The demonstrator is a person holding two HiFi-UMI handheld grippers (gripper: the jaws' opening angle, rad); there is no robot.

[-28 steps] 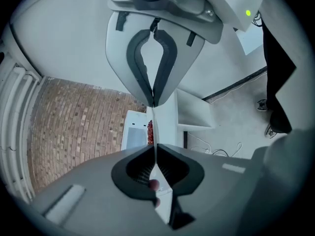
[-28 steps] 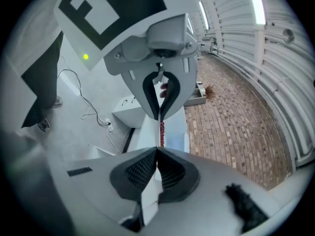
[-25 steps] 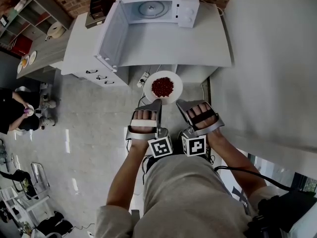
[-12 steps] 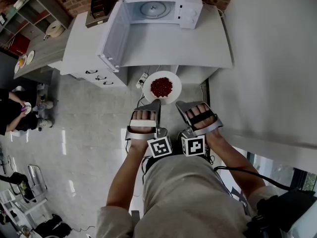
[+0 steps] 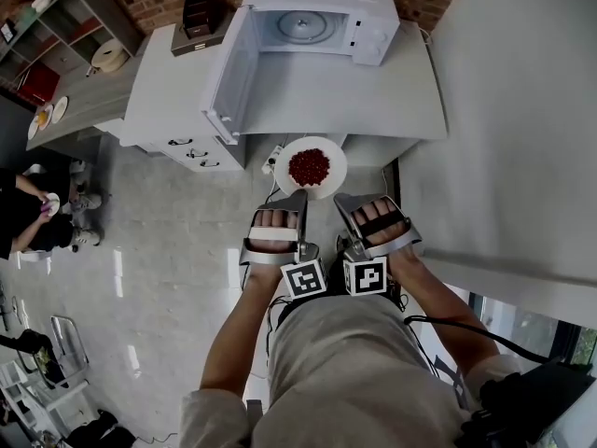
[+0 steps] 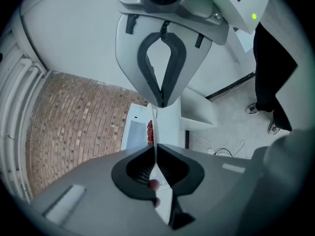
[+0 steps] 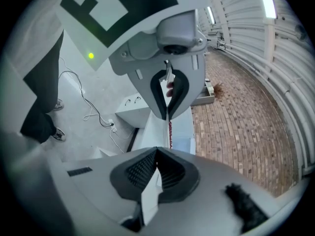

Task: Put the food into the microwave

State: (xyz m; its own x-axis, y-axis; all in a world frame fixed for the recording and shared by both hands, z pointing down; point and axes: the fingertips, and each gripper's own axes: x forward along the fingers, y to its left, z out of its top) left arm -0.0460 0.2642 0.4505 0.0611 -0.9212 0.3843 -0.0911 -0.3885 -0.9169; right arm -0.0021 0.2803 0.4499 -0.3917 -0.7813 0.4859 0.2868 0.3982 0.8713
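Observation:
In the head view a white plate [image 5: 333,155] with red food [image 5: 309,167] hangs level over the floor, just short of the white counter [image 5: 364,96]. My left gripper [image 5: 296,195] is shut on its near-left rim and my right gripper [image 5: 341,197] on its near-right rim. The white microwave [image 5: 312,21] stands at the back of the counter. Its door [image 5: 233,71] swings out to the left and the turntable inside is bare. The left gripper view has the left gripper [image 6: 156,127] clamped on the plate [image 6: 154,157], seen edge-on. In the right gripper view the right gripper [image 7: 164,132] pinches the plate [image 7: 148,195].
A drawer cabinet [image 5: 187,143] stands left of the counter, with a black box [image 5: 198,12] on top. A power strip with cables [image 5: 272,154] lies on the floor under the plate. A pale wall [image 5: 522,119] closes the right side. A person [image 5: 23,217] sits at far left.
The counter and microwave have drifted down and to the right in the view. The plate stays held between both grippers, now nearer the counter's front edge.

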